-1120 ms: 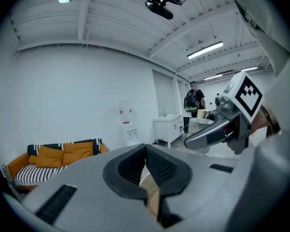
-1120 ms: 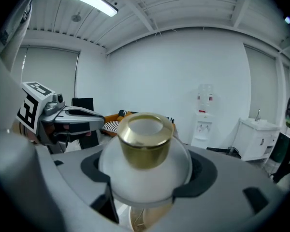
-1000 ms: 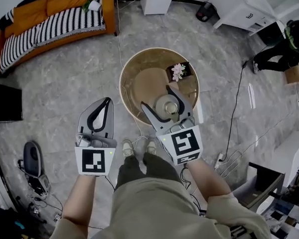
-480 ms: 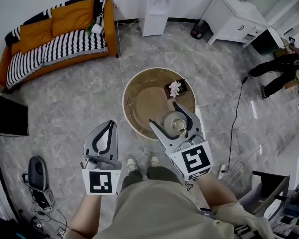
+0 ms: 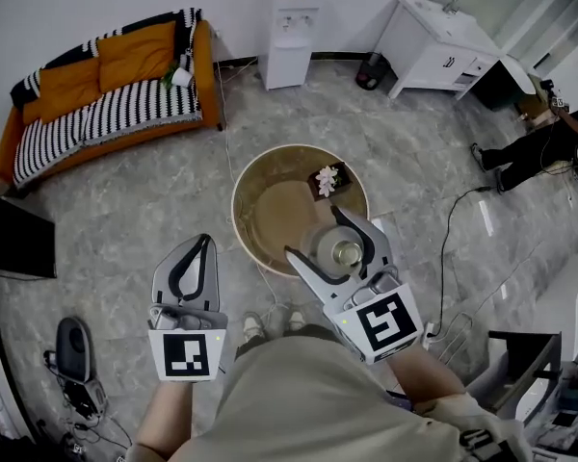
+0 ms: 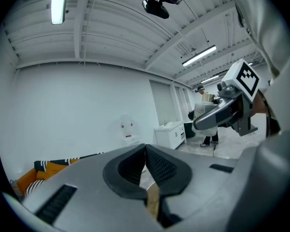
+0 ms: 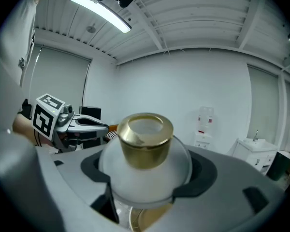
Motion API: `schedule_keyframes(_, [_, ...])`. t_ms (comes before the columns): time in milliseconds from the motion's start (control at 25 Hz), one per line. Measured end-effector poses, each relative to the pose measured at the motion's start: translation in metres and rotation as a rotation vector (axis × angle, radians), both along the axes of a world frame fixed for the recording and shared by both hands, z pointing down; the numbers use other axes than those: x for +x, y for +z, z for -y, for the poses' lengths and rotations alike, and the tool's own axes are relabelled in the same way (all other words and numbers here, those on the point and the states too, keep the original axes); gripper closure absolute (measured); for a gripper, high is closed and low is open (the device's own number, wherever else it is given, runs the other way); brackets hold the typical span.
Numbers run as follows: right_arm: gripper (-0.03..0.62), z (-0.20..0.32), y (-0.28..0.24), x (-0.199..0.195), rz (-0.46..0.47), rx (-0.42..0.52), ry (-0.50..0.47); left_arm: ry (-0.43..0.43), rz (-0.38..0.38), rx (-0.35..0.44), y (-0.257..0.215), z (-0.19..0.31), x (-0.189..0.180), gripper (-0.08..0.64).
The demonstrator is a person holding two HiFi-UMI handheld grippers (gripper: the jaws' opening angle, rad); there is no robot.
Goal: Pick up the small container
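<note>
Room floor point(image 5: 125, 200): grey marbled stone, carrying all the items below. Sofa point(image 5: 106, 85): orange with a striped cover, against the far wall. White cabinet point(image 5: 433, 32) and water dispenser point(image 5: 291, 32): far side, well apart from the work. Round table point(image 5: 260, 176): brown top with a raised pale rim, directly ahead of the person. Right tongs point(image 5: 318, 236): over the near right part of the table, clenched on the small container, one jaw on either side of its rounded body. Left tongs point(image 5: 204, 243): over the floor to the left of the table, jaws pressed together on nothing, well apart from the container. Flower piece point(image 5: 327, 178): pale blossoms on a dark base, on the table's far right, beyond the right tongs. Small container point(image 7: 145, 153): frosted white bulb with a gold collar point(image 7: 145, 134), seated deep between the right jaws, so the right hand alone has it. Long axis upright; open mouth faces the ceiling, across the line of the jaws. It appears held just above the tabletop, though the gap beneath cannot be confirmed. Judgement: what remains is a straight upward lift, keeping the axis vertical.
</note>
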State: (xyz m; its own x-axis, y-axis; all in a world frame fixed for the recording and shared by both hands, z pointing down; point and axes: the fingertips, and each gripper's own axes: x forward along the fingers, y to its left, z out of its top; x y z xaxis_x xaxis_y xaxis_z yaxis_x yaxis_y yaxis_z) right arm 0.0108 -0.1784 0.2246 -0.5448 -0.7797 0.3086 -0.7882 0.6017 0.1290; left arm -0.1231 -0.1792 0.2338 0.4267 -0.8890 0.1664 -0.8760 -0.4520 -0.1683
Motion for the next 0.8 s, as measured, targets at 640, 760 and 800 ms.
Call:
schedule_keyframes(640, [0.258, -0.036, 0.016, 0.008, -0.011, -0.074, -0.007, 0.085, 0.008, -0.047, 0.015, -0.035, 0.026, 0.554])
schedule_keyframes(760, [0.258, -0.037, 0.02, 0.006, -0.03, -0.08, -0.007, 0.088, 0.009, -0.048, 0.016, -0.036, 0.026, 0.554])
schedule_keyframes(800, [0.258, -0.037, 0.021, 0.006, -0.026, -0.08, -0.005, 0.09, 0.011, -0.046, 0.016, -0.036, 0.026, 0.554])
